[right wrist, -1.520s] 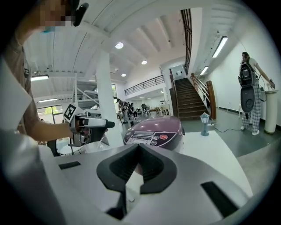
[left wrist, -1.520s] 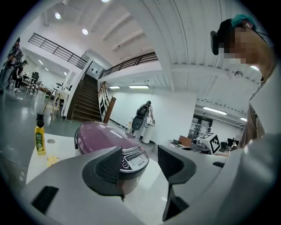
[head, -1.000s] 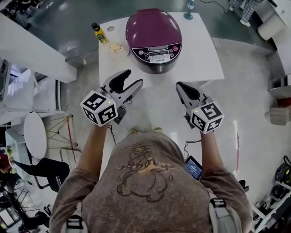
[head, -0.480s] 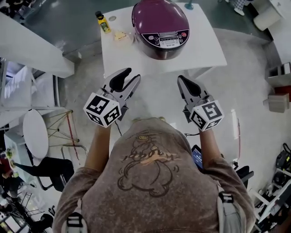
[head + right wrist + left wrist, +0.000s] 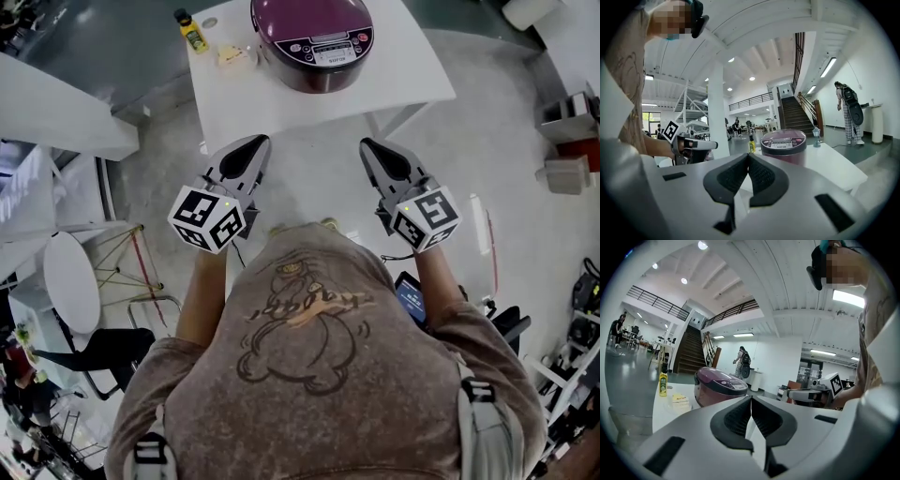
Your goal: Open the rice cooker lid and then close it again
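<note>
Pinching on nothing, the left gripper (image 5: pixel 751 399) has just brought its jaws together; the black ribbed pads meet edge to edge with no thing between them. The right gripper (image 5: pixel 748 155) is likewise closed tight and empty. Both are held out roughly level in front of the person's chest, short of the rice cooker (image 5: pixel 312 37) and well apart from it, one on each side of its centre line. Neither touches it.

Seen along the left gripper's jaws, the rice cooker sits beyond the tips and a little to their left. Seen along the right gripper's jaws, it sits beyond the tips and a little to their right.

The rice cooker is round and dark purple, with its lid down and its control panel facing the person. It stands on a white table (image 5: pixel 412 75). To the cooker's left lies a small pale yellow item (image 5: pixel 232 56), and farther left of it stands a yellow bottle (image 5: pixel 192 30) with a dark cap.
</note>
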Motion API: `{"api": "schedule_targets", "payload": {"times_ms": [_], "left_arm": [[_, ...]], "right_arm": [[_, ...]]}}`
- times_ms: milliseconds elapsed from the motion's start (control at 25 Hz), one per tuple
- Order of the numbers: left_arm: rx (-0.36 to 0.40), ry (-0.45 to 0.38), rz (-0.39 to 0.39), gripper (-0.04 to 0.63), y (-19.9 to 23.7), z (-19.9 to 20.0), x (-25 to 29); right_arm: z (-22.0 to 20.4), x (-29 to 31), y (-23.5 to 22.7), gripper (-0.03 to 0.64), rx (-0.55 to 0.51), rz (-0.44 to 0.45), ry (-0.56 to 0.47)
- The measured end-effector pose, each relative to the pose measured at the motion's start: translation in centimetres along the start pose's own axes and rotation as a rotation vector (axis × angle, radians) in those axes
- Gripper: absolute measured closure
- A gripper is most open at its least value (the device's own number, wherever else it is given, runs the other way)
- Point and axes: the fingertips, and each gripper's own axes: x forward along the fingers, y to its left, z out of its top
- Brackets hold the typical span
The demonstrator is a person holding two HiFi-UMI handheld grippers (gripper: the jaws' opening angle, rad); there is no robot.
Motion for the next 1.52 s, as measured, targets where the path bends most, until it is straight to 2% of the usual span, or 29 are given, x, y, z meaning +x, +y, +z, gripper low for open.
{"api": "schedule_targets", "payload": {"times_ms": [240,480,1280,1520], "left_arm": [[0.004,-0.007,-0.015,0.574,-0.7,-0.1,-0.5],[-0.012,-0.02,0.004,0.574,-0.6,0.0,-0.5],[-0.046,-0.013,0.035,0.574,0.6,-0.6,0.9],[-0.04,-0.016,0.022,0.574,0.6,-0.5,1.6]], "right_arm": [[-0.6,-0.4,1.2,0.614,0.006,0.031,0.015],[-0.7,0.0,2.1,0.615,-0.008,0.055,0.014],[0.2,2.4,1.4,0.617,-0.045,0.086,0.042],[0.1,2.8,1.4,0.617,-0.062,0.108,0.051]]}}
